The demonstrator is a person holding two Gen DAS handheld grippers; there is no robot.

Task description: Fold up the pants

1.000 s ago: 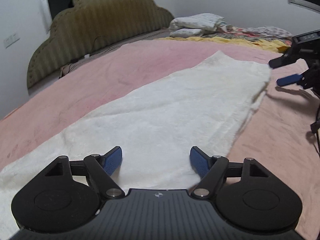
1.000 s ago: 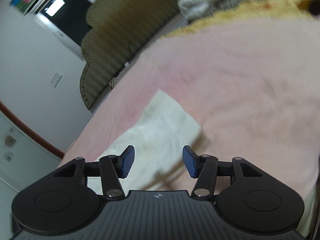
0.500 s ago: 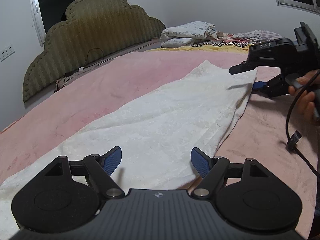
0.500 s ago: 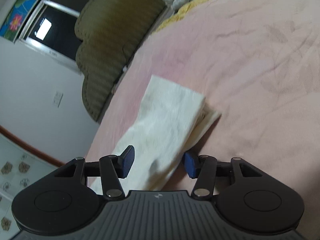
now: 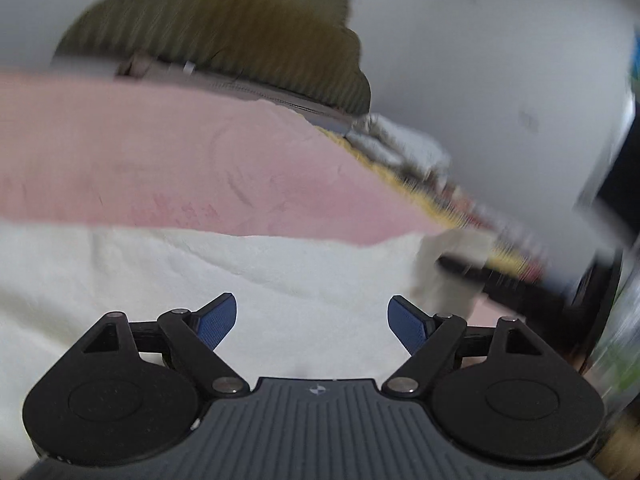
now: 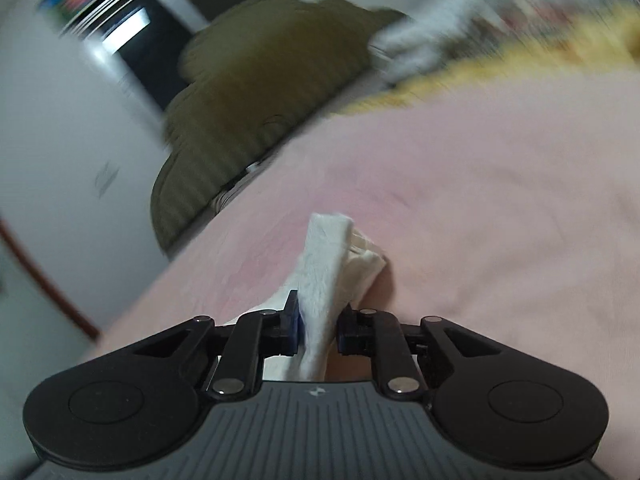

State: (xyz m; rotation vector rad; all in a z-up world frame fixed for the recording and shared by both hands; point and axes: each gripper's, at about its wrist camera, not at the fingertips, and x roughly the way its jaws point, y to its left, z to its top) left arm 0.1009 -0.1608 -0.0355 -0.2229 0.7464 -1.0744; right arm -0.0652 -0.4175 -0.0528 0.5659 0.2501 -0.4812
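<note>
The white pants (image 5: 200, 272) lie stretched across the pink blanket (image 5: 140, 160) in the left wrist view. My left gripper (image 5: 312, 300) hovers low over them, its jaws wide and still opening, with nothing pinched between them. In the right wrist view my right gripper (image 6: 320, 304) is closing its jaws on one end of the pants (image 6: 328, 252). The pads press on the bunched white cloth, which stands up a little off the blanket (image 6: 500, 220). At the right of the left wrist view, a blurred dark shape (image 5: 468, 268) sits at that end of the pants.
An olive padded headboard (image 5: 240, 32) stands at the far side of the bed by a white wall (image 5: 500, 80). A whitish pillow (image 6: 428, 44) and yellow patterned bedding (image 6: 520, 60) are heaped at the far corner. A dark window (image 6: 132, 36) is at the left.
My right gripper has shut on the end of the pants, and the cloth now stands bunched between its pads. The left wrist view has rolled and swung, and its jaws stand slightly wider.
</note>
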